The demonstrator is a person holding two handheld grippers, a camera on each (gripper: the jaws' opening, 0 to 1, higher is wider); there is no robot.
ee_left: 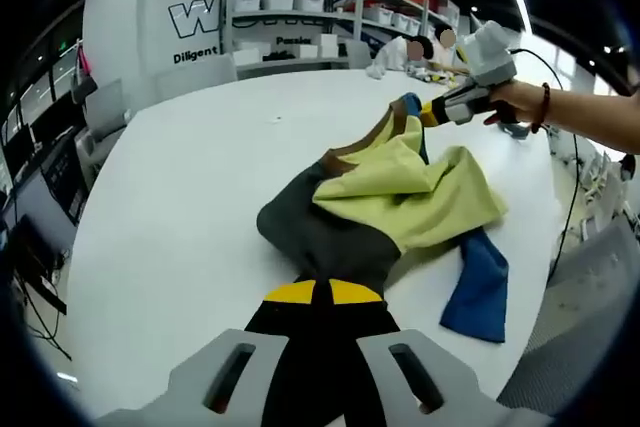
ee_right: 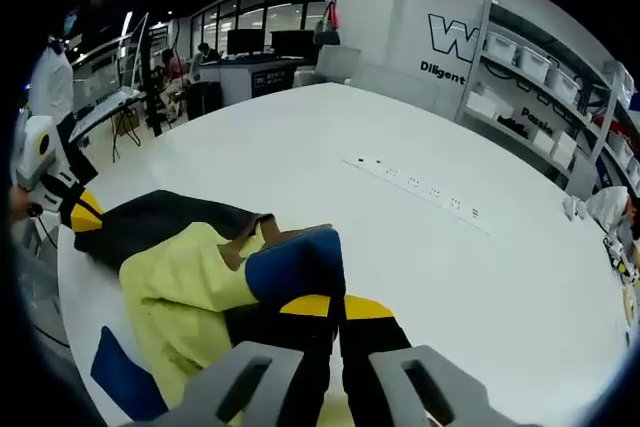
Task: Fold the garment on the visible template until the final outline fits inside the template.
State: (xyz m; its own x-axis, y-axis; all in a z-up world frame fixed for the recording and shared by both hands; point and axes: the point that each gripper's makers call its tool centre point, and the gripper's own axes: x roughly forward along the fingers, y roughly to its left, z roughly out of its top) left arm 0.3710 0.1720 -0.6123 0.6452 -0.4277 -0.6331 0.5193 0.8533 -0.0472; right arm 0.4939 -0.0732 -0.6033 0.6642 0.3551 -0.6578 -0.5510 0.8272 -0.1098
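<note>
A crumpled garment (ee_left: 400, 187) in yellow-green, dark grey, blue and brown lies on the white table (ee_left: 190, 177). My left gripper (ee_left: 322, 295) is shut on its dark grey end, yellow tips pressed together over the cloth. At the far end a hand holds my right gripper (ee_left: 432, 112), closed on the brown and blue edge. In the right gripper view, my right gripper (ee_right: 337, 307) is shut on a blue fold of the garment (ee_right: 180, 277). The left gripper (ee_right: 85, 212) pinches the dark grey end at the table's left edge. The cloth sags loosely between the two.
Shelves with white bins (ee_left: 290, 2) stand behind the table against a lettered wall. People sit at the table's far end (ee_left: 410, 52). A row of sockets (ee_right: 415, 184) is set into the tabletop. The table edge (ee_left: 545, 277) runs close to the garment's blue sleeve.
</note>
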